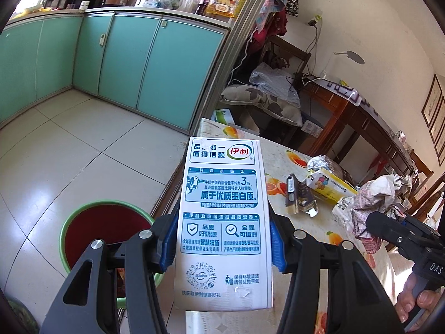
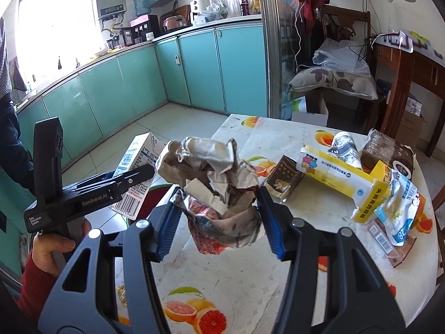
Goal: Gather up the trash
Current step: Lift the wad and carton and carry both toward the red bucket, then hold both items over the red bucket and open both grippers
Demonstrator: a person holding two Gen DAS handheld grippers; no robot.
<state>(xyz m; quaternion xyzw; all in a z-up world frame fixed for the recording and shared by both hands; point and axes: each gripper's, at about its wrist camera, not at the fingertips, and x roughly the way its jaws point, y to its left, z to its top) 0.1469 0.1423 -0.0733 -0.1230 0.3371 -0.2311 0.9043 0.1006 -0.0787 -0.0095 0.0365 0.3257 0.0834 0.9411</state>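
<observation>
Left tongs (image 1: 224,239) are clamped on a white-and-blue milk carton (image 1: 222,217), held up past the desk (image 1: 303,222) edge, right by the green bin (image 1: 83,239) on the floor. Looks empty and light but stiff, so squeezing the flat sides works. Right tongs (image 2: 219,217) are pinching a crumpled foil-paper wad (image 2: 211,178) lifted above the desk. It's soft and crushy, best grabbed round the middle.

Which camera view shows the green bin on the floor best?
The left wrist view shows it best: the green bin sits on the floor beside the table edge, its rim and red inside visible past the left gripper holding the milk carton. In the right wrist view it is almost entirely hidden.
</observation>
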